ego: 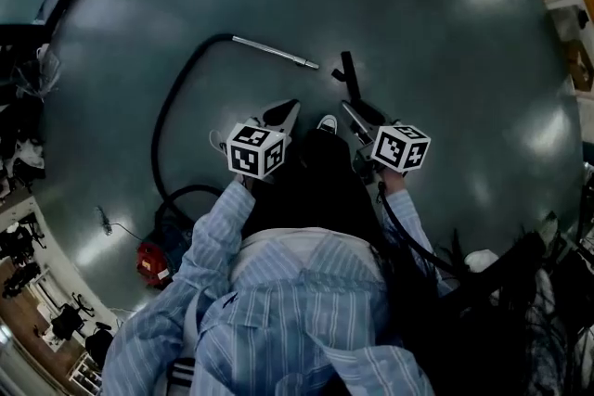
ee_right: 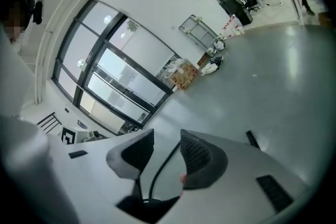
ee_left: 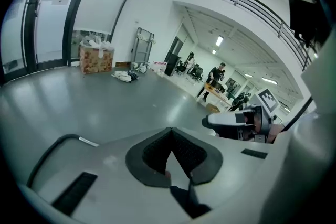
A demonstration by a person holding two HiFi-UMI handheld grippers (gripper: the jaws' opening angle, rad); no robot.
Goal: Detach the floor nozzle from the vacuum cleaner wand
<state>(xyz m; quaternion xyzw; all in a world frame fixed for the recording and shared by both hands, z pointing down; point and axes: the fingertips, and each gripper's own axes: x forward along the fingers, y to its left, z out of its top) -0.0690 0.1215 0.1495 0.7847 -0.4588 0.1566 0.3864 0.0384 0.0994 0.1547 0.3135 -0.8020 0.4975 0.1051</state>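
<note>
- Head view shows the wand [ego: 274, 51] lying on the floor at the end of the black hose [ego: 170, 111]. A dark piece, probably the floor nozzle [ego: 349, 75], lies just beside the wand's tip. It seems apart from the tip, though it is too small to be sure.
- The left gripper [ego: 284, 113] has its jaws pressed together, with nothing between them.
- The right gripper [ego: 356, 118] has its jaws apart. Only a thin dark line shows through the gap, and the pads touch nothing.
- Both grippers are held high over the floor, well apart from the wand and the nozzle.
- Risk: if the nozzle is in fact not fully free, the task may be taken as finished too early.
- Risk: the hose curves close to where the person stands, beside the red vacuum body [ego: 153, 264]. A careless step could catch it and drag the wand against the nozzle.
</note>
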